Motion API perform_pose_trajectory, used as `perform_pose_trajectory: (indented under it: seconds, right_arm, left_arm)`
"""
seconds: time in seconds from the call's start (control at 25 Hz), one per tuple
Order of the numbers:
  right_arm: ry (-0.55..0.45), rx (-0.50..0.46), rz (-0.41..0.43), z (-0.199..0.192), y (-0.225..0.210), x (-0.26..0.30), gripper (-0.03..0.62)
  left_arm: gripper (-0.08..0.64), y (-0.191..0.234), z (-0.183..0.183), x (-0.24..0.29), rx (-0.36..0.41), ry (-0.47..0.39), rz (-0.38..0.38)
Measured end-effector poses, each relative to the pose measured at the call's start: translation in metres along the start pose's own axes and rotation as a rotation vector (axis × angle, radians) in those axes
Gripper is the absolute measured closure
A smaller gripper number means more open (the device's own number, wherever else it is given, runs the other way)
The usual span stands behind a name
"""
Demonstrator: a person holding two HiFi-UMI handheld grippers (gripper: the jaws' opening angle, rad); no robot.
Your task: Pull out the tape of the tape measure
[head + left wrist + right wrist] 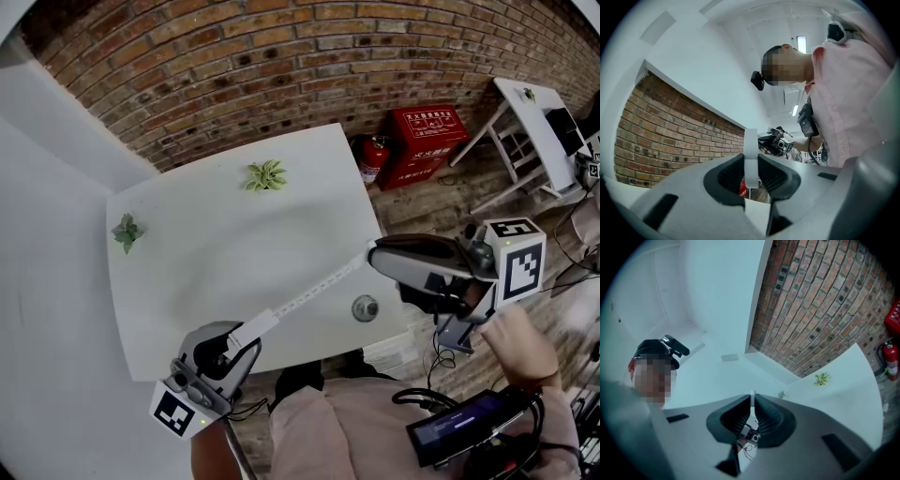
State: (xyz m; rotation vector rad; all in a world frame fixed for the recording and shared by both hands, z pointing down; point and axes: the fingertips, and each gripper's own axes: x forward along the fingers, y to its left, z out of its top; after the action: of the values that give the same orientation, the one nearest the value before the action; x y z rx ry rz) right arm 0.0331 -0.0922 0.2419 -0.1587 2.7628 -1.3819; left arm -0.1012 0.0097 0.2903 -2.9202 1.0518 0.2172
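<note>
The white tape is stretched taut over the white table between my two grippers. My left gripper at the table's near edge is shut on the white tape measure case. In the left gripper view the case stands edge-on between the dark pads. My right gripper is at the table's right edge, shut on the tape's end. In the right gripper view a thin sliver of the tape's end shows between the closed pads, with the left gripper small beyond it.
A small round metal thing lies on the table near the right edge, under the tape's line. Two small green plants sit at the far and left sides. A fire extinguisher and a red box stand by the brick wall.
</note>
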Motion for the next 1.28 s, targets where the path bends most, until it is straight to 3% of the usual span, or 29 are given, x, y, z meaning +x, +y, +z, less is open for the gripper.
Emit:
perform_pose_trajectory:
  seconds: [1.28]
  right_arm:
    - [-0.046,-0.025,-0.052,0.02,-0.006,-0.024,0.561]
  left_arm:
    - [0.465,0.001,-0.002,-0.01,0.003,0.028,0.012]
